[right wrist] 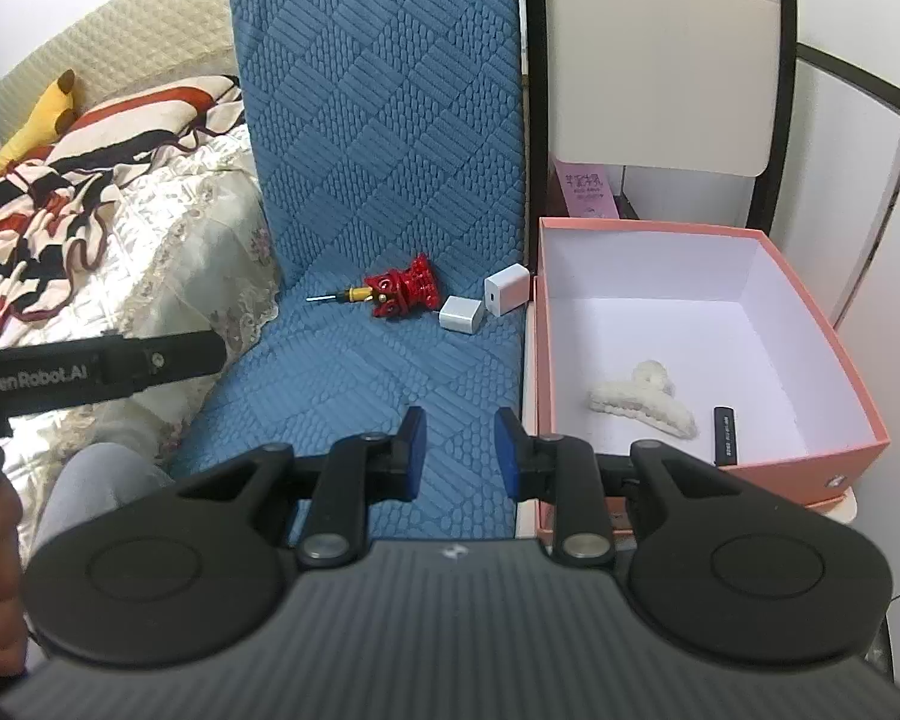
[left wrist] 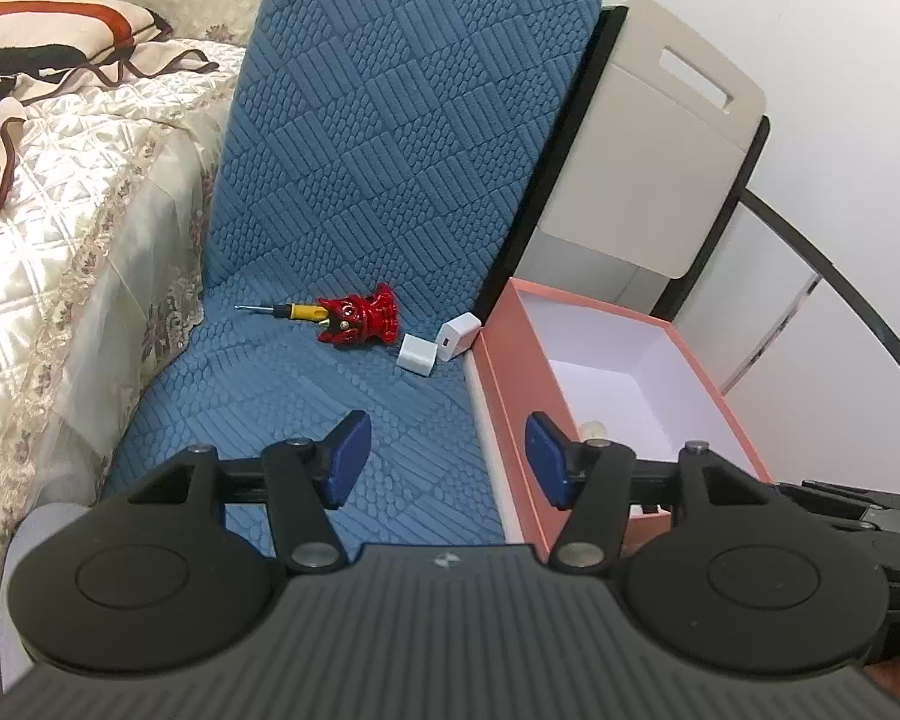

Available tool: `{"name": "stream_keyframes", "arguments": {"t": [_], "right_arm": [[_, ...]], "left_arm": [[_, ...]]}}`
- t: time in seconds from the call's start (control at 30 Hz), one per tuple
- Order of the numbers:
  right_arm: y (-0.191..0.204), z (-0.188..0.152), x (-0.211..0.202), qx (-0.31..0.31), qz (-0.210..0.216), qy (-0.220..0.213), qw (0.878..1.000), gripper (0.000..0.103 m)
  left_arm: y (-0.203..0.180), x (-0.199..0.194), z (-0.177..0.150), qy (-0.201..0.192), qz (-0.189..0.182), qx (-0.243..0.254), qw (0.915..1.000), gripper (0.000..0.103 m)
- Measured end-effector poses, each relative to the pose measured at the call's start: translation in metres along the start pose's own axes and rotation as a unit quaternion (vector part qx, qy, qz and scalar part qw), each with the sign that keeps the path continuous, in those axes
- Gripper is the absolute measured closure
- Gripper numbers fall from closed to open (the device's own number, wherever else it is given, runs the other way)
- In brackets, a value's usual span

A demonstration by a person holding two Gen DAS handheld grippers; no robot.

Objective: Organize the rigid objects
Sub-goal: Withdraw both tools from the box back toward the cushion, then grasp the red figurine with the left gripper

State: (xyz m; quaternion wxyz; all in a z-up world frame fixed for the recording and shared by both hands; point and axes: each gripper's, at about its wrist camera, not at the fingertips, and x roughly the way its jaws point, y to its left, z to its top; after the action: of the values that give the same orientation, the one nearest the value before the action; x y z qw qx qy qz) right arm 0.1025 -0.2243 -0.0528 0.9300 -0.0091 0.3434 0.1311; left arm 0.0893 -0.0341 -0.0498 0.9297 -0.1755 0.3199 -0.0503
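On the blue quilted seat cushion [left wrist: 306, 372] [right wrist: 390, 372] lie a red figurine [left wrist: 360, 319] [right wrist: 405, 295], a yellow-handled screwdriver [left wrist: 288, 311] [right wrist: 345, 296] partly behind it, and two white charger cubes [left wrist: 417, 354] [left wrist: 459, 336] [right wrist: 462, 314] [right wrist: 506, 290]. A pink box [left wrist: 702, 360] [right wrist: 810, 324] stands to the right and holds a white hair claw [right wrist: 645, 399] and a small black stick [right wrist: 725, 427]. My left gripper [left wrist: 444, 461] is open and empty, straddling the box's left wall. My right gripper [right wrist: 459, 456] is open and empty above the cushion's front.
A bed with a cream quilt [left wrist: 48, 228] [right wrist: 150, 228] and patterned blanket lies to the left. A beige chair back [left wrist: 660, 138] [right wrist: 660, 48] stands behind the box. The left gripper's black handle [right wrist: 90, 369] crosses the right wrist view's left side.
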Motion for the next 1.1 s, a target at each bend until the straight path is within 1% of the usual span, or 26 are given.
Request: {"name": "stream_keyframes", "arguments": {"t": [0.13, 0.5, 0.7, 0.8, 0.87, 0.93, 1.0, 1.1], "right_arm": [[-0.001, 0.004, 0.019, -0.004, 0.002, 0.013, 1.000, 0.074], [-0.001, 0.025, 0.087, -0.013, 0.011, 0.045, 0.999, 0.074], [-0.001, 0.036, 0.127, -0.023, 0.014, 0.059, 0.998, 0.074], [0.002, 0.042, 0.149, -0.031, 0.017, 0.064, 0.997, 0.074], [0.004, 0.046, 0.163, -0.038, 0.014, 0.068, 0.997, 0.074], [0.005, 0.051, 0.179, -0.041, 0.014, 0.072, 0.996, 0.066], [0.006, 0.056, 0.194, -0.049, 0.014, 0.074, 0.996, 0.064], [0.008, 0.061, 0.219, -0.058, 0.013, 0.078, 0.995, 0.064]], "left_arm": [[0.008, 0.019, 0.007, 0.007, 0.005, -0.001, 1.0000, 0.040], [0.039, 0.094, 0.027, 0.038, 0.017, -0.015, 0.9990, 0.040], [0.058, 0.142, 0.039, 0.051, 0.022, -0.018, 0.9983, 0.040], [0.068, 0.170, 0.044, 0.054, 0.019, -0.023, 0.9981, 0.040], [0.073, 0.189, 0.048, 0.054, 0.015, -0.017, 0.9983, 0.040], [0.079, 0.210, 0.052, 0.055, 0.014, -0.014, 0.9983, 0.040], [0.086, 0.232, 0.055, 0.057, 0.011, -0.020, 0.9981, 0.040], [0.099, 0.260, 0.059, 0.057, 0.006, -0.030, 0.9979, 0.040]]}}
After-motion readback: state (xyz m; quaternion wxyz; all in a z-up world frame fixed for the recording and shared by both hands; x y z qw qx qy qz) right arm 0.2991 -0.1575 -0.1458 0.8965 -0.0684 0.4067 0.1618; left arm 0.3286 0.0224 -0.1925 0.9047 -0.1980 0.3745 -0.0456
